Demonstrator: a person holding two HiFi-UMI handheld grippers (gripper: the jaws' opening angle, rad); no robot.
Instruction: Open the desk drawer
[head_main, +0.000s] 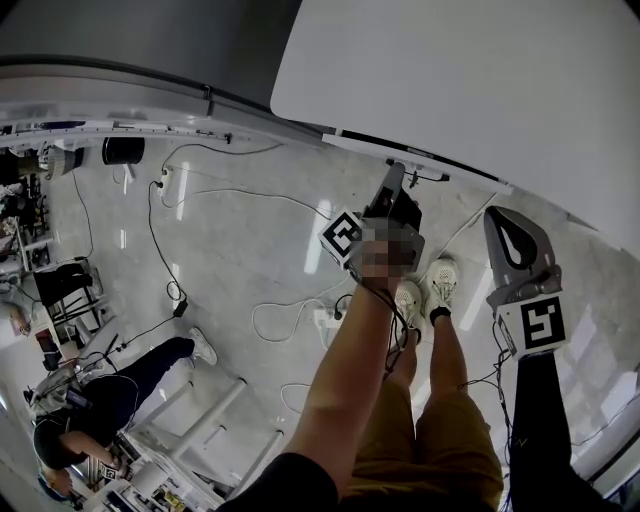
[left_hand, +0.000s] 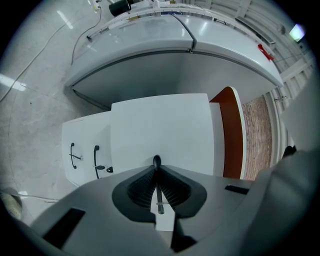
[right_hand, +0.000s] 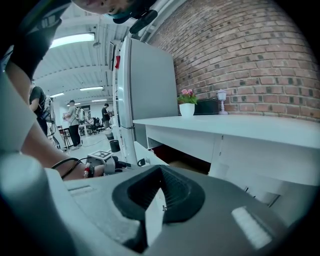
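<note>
Now my left gripper (left_hand: 157, 161) is closed and empty by the desk (left_hand: 160, 130); my right gripper (right_hand: 160, 170) is closed too.

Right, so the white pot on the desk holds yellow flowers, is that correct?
Not quite: the flowers in the white pot on the desk are pink, not yellow, as the right gripper view shows.

No lettering, label, brand or number can be read in any view
</note>
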